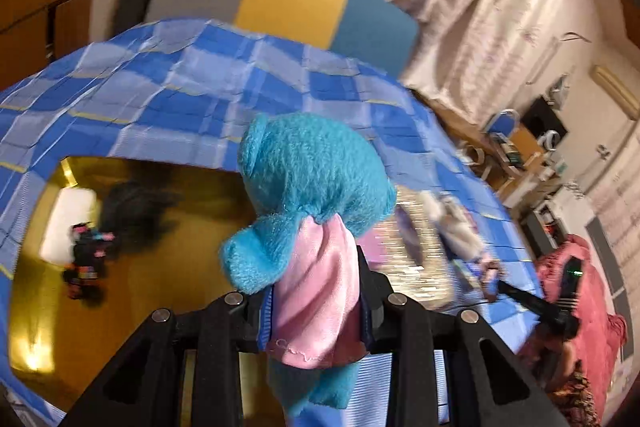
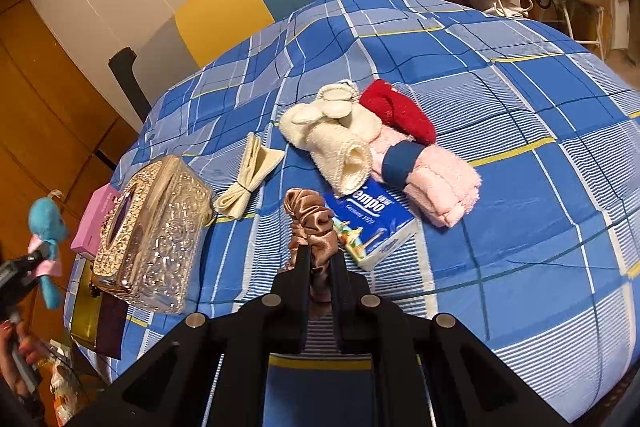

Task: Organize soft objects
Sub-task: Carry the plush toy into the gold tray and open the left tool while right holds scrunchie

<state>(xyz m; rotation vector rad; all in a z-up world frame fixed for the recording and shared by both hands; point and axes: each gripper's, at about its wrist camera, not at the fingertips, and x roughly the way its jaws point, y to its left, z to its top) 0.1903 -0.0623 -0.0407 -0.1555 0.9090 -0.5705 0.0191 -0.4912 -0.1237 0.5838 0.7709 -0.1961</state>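
The left hand-held gripper (image 1: 316,301) is pinching the blue plush toy (image 1: 304,187) by its pink dress, out past the bed (image 2: 520,99) edge — it could slip. The right hand-held gripper (image 2: 320,267) is clamping a satin scrunchie (image 2: 310,217) over the bedspread — thin hold.

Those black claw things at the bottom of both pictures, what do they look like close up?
Each is a matte black two-finger gripper, left gripper and right gripper. Flat, straight fingers sit on angular black struts with triangular cut-outs, joined by round silver pivot pins. Blue pad edging shows inside the left one. No cables or sleeves visible.
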